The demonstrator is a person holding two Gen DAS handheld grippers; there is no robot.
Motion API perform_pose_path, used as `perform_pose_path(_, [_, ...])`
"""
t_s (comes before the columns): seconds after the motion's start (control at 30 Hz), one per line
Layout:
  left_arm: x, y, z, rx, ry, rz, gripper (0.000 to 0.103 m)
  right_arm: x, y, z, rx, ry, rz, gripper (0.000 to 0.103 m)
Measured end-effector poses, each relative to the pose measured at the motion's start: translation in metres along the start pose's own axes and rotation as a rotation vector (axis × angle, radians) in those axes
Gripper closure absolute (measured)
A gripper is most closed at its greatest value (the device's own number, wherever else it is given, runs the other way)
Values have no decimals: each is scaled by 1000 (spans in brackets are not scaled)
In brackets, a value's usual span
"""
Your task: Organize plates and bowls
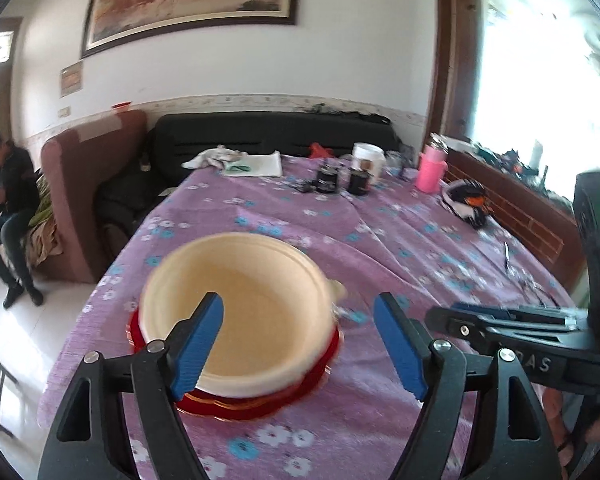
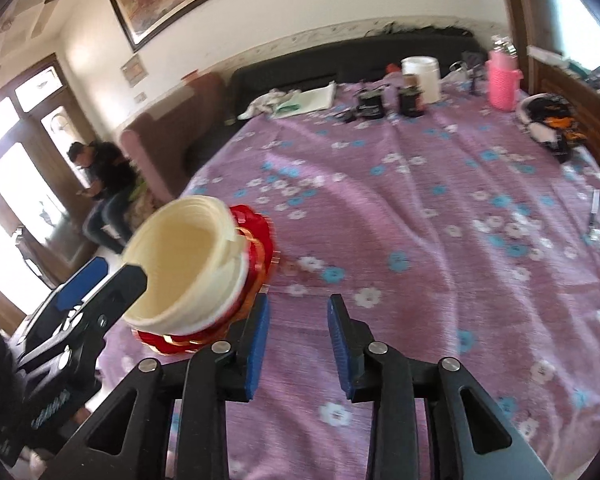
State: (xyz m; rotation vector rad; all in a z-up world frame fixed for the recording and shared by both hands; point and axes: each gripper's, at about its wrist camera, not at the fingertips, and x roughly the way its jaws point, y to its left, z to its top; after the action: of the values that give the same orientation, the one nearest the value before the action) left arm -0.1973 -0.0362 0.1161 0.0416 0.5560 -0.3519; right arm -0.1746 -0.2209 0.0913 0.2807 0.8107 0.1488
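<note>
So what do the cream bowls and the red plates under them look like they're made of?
Cream bowls: probably matte plastic or melamine, opaque, dull, with thin stacked rims. Red plates: likely glossy plastic, with shiny scalloped, gold-trimmed edges. Blur leaves both uncertain.

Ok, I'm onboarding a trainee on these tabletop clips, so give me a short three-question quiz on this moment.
1. True or false: the cream bowls sit stacked on the red plates.
2. Multiple choice: what is between the pads of the right tongs? A) a bowl rim B) a plate C) nothing but the purple tablecloth behind them.
3. Short answer: which item at the far end of the table is pink?

Key:
1. True.
2. C. The left tongs are also open, one finger in front of the bowls.
3. The pink cup.
</note>
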Motion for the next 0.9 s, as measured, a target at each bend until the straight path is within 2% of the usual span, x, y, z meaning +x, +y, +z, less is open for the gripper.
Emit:
perform_pose_path(0.23, [9,-18,-11,46,32,-11,25,-4,-12,-7,9,-7,-29,64])
perform_pose_path(0.43, [-1,0,-7,8,12,-8,25,3,-10,-7,22,18,-16,64])
perform_pose_path(0.57, [-22,30,-1,-49,-25,-18,25,7,-5,-7,21,35,-6,64])
perform_pose_path(0.7, [-34,73,0,-140,-70,42,25,11,2,-8,8,44,-4,64])
perform_pose_path(0.8, [-25,105,-8,-187,-38,106,25,16,9,-8,-9,50,-4,64])
perform_pose_path(0.9, [-12,140,-20,-293,22,110,25,25,15,-7,-15,76,19,64])
